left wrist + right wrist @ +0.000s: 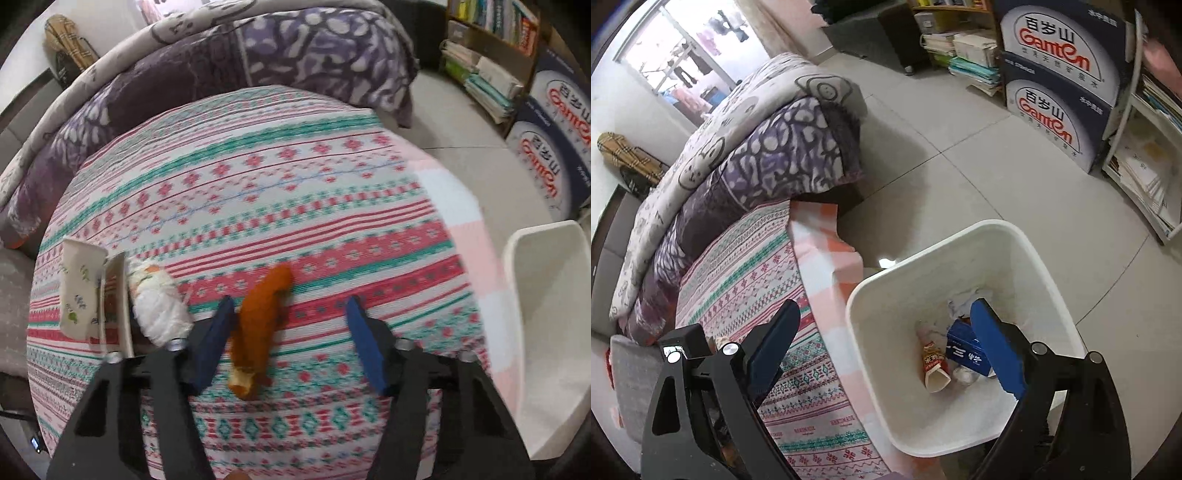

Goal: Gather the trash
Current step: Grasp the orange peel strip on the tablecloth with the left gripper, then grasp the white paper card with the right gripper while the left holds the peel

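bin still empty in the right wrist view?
No. The white bin already holds a blue carton, a red-and-white paper cup and crumpled tissue, seen under the open right gripper.

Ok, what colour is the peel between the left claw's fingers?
Orange-brown peel, clearest in the left wrist view.

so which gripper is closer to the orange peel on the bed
Left. The left gripper is open right at the orange peel, which lies between its fingers. The right gripper hangs open over the white bin.
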Tool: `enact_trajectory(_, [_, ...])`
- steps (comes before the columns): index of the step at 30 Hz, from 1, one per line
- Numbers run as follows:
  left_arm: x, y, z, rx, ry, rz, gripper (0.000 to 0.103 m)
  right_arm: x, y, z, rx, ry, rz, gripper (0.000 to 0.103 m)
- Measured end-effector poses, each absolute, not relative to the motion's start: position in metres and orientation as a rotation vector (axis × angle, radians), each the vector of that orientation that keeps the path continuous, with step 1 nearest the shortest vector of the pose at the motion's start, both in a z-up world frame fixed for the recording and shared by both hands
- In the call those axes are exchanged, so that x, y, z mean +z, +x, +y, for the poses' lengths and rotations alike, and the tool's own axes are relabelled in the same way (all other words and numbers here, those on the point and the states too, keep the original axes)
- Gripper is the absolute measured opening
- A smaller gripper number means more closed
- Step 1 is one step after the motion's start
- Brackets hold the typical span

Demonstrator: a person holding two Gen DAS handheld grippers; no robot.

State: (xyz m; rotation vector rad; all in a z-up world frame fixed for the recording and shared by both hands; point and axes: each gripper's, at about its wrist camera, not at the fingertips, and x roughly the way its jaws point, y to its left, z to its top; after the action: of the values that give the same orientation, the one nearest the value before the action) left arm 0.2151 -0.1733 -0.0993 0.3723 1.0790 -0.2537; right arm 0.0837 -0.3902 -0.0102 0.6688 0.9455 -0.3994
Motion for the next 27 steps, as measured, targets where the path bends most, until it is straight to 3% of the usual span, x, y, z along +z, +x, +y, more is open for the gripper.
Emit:
enact_trajectory(3, [-0.101,0.218,-0.157,-0.264,0.344,1.130,0.019,-0.014,0.091,-0.380,-0.386,0.660,0.966,0.089])
enact_trajectory(16, [-0.012,0.208,-0.047,-0.281,0.052,1.079,0.018,-0.036,0.132,-0.299,-0.280,0.547,1.069,0.089])
enact_trajectory(27, [0.018,0.213,0.038,-0.126,-0.059,1.053,0.018,-0.048,0.168,-0.194,-0.048,0.374,1.110,0.089])
